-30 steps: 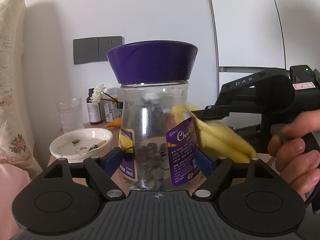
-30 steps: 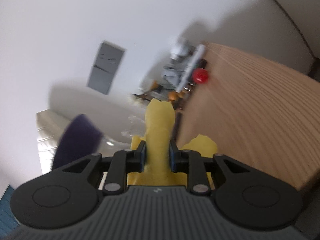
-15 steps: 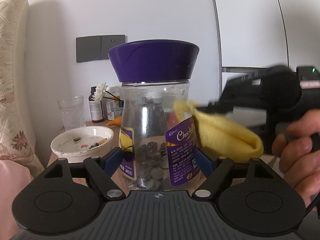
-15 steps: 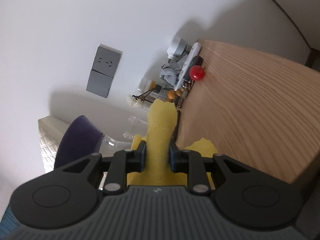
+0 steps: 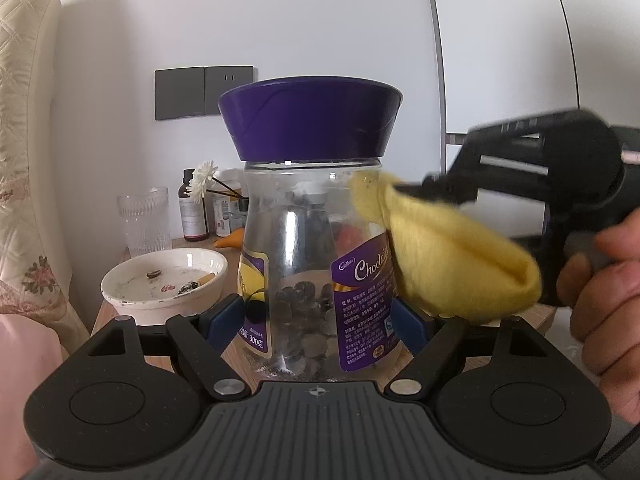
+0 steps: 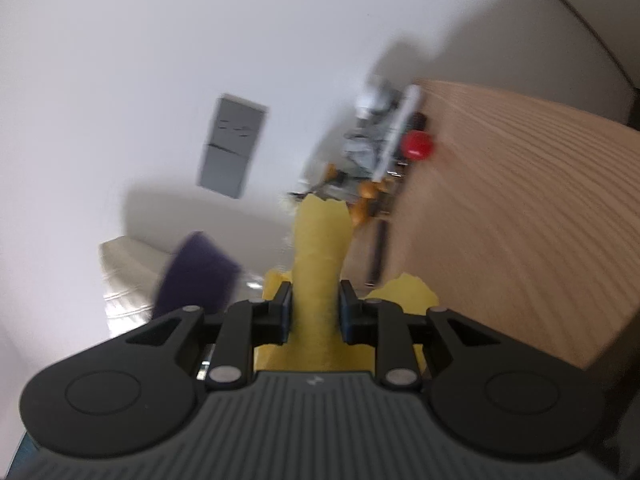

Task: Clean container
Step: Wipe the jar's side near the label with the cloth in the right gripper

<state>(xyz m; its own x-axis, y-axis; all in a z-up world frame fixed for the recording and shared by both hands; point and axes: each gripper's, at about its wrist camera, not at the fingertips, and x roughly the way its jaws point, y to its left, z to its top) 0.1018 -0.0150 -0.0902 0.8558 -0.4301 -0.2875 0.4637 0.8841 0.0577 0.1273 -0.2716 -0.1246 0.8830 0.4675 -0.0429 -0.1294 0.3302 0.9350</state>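
Purple-lidded clear plastic jar (image 5: 312, 256) stands upright between the fingers of the left gripper (image 5: 316, 322), whose blue pads (image 5: 224, 320) press its lower body from both sides: the jaws are spread wide and clamped on the jar. Its purple lid (image 5: 310, 120) sits in place on top, and dark and silvery coins (image 5: 308, 312) lie at its bottom behind a purple label (image 5: 366, 300). To the right of the left gripper, the right gripper (image 6: 314, 316) is nearly closed, pinching a folded yellow cloth (image 5: 452, 256); the cloth's leading edge touches the jar's right shoulder just above the label. In the right wrist view, which is motion-blurred, the cloth runs forward between the narrow jaws, with the lid to their left and a wooden tabletop (image 6: 520, 208) to their right. Beyond and left of the left gripper, a white bowl (image 5: 164, 280) rests on the tabletop beside a ribbed drinking glass (image 5: 144, 220).
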